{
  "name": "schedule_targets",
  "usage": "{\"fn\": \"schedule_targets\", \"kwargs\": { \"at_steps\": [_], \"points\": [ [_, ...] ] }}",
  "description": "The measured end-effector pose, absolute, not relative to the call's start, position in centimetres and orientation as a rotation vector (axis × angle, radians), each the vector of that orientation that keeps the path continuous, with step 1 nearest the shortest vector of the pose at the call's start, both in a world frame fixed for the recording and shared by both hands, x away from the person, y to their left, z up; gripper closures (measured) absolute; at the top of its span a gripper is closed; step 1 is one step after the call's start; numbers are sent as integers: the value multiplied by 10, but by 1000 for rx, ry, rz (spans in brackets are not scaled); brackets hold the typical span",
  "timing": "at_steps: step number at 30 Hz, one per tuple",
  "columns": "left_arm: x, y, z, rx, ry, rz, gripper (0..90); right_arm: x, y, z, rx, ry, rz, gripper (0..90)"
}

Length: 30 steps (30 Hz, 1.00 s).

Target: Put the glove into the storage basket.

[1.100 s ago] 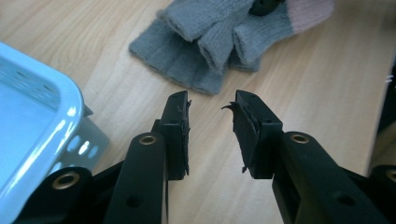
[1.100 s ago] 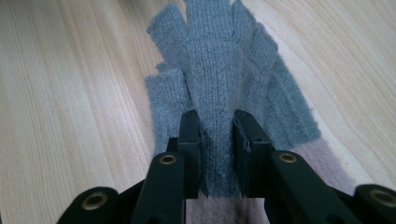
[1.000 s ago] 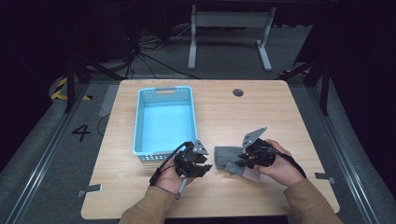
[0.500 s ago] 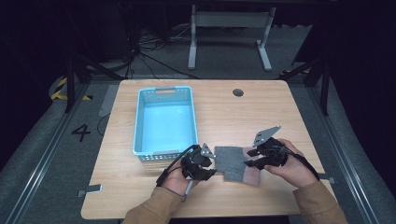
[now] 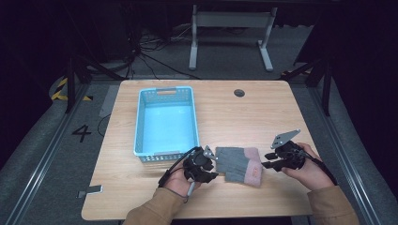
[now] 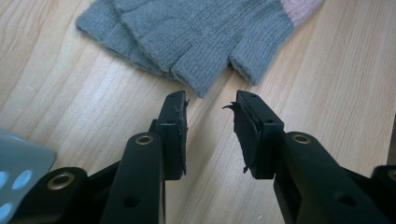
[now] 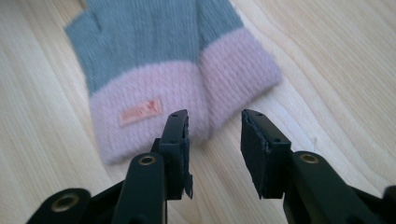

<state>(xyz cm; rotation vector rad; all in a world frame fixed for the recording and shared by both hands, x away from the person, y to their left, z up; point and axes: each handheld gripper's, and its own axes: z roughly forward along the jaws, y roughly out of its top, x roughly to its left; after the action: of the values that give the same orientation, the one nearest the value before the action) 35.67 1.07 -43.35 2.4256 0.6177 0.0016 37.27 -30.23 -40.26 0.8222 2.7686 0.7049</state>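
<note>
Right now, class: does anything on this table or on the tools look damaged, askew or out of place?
Yes. The black pads on the left gripper are frayed, with torn rubber curling off the edges; the right gripper has ragged pads too. The gloves lie overlapped beside the blue basket, not in it.

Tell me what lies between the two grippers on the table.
In the high view, the grey gloves with pink cuffs lie flat between the left gripper and the right gripper, with both grippers' jaws open and touching nothing.
</note>
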Motion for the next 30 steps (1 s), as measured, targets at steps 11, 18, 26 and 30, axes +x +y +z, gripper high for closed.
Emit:
{"fn": "schedule_targets", "kwargs": {
  "at_steps": [11, 18, 26, 30],
  "points": [
    [360, 8, -438, 2455, 630, -10, 662, 374, -305, -414, 804, 2838, 617, 628],
    [358, 0, -442, 2470, 594, 47, 666, 373, -301, -420, 773, 2850, 604, 643],
    [356, -7, -445, 2495, 566, 106, 731, 372, -298, -421, 765, 2847, 601, 653],
    [356, -9, -444, 2489, 569, 129, 765, 370, -296, -421, 740, 2845, 606, 661]
  ]
}}
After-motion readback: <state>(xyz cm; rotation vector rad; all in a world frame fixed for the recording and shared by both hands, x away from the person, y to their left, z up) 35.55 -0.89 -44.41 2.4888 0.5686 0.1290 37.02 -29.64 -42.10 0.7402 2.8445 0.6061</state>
